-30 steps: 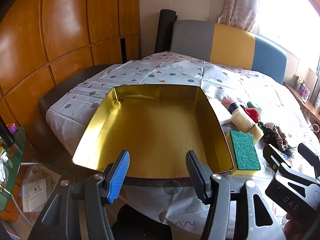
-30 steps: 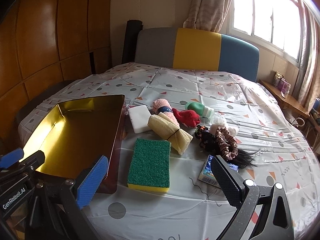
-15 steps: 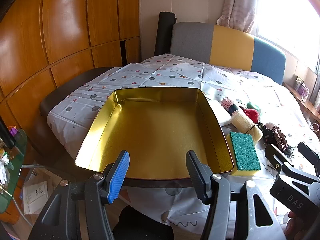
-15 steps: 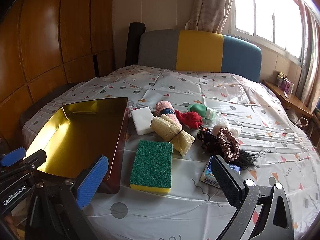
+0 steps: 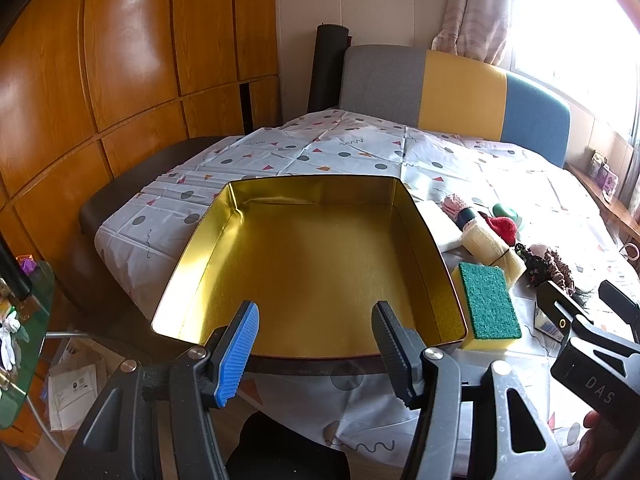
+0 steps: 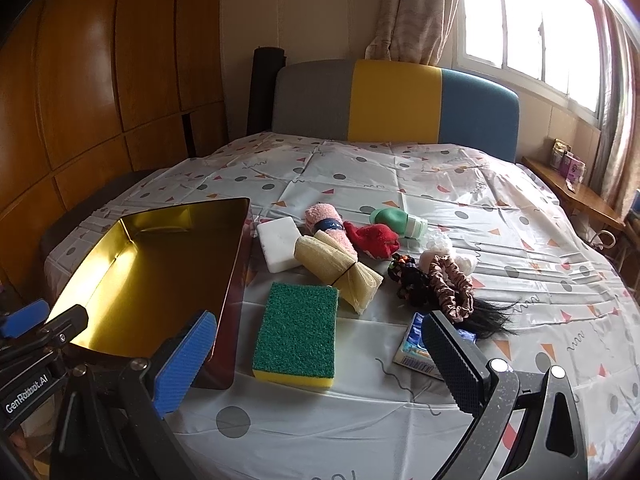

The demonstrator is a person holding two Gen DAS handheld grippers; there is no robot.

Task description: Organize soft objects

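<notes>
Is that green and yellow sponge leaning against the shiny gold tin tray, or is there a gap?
Apart. The right wrist view shows tablecloth between the green and yellow sponge and the gold tin tray.

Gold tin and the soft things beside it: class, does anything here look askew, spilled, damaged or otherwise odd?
Nothing is spilled or damaged. The gold tin sits empty. The one oddity is the heap: scrunchies, a red cloth and a black tuft of hair lie tangled together, while the green sponge lies flat, apart.

Both cameras now see a bit more of the wall above the gold tin (image 5: 308, 256); no thing on the table moved.
</notes>
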